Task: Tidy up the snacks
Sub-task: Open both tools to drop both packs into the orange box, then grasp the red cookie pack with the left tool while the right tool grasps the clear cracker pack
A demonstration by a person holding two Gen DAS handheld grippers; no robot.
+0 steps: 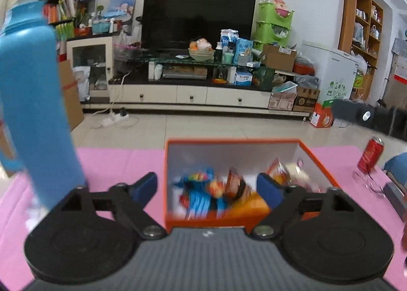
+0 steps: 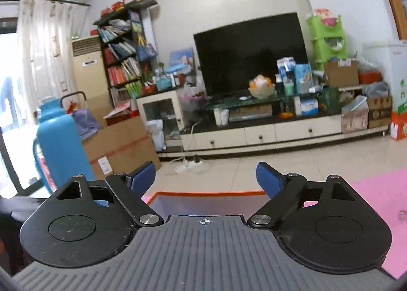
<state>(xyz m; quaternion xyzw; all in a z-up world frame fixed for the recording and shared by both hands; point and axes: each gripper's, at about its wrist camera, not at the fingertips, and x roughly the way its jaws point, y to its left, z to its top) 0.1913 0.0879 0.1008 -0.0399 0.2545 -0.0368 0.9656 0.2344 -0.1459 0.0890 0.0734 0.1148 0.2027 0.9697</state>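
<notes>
Snacks lie loose in the orange box, just ahead of the left gripper and framed between its fingers. They look like light, crinkly foil and plastic packets, blurred here: soft, easily crushed, slippery on flat faces. My judgement is that a pinch on a crimped end seam or across a packet's narrow middle would hold best, with gentle pressure.

The left gripper's blue pads stand wide apart with nothing held. The right gripper is likewise spread wide and empty, with the box's far rim just below and ahead of its fingers.

A red can stands tilted off to the right of the left fingers, on the pink mat; stiff, smooth, heavier if full, best taken around its middle. Its white script is too blurred to read. A tall blue flask rises left of the fingers. No packet writing is legible.
</notes>
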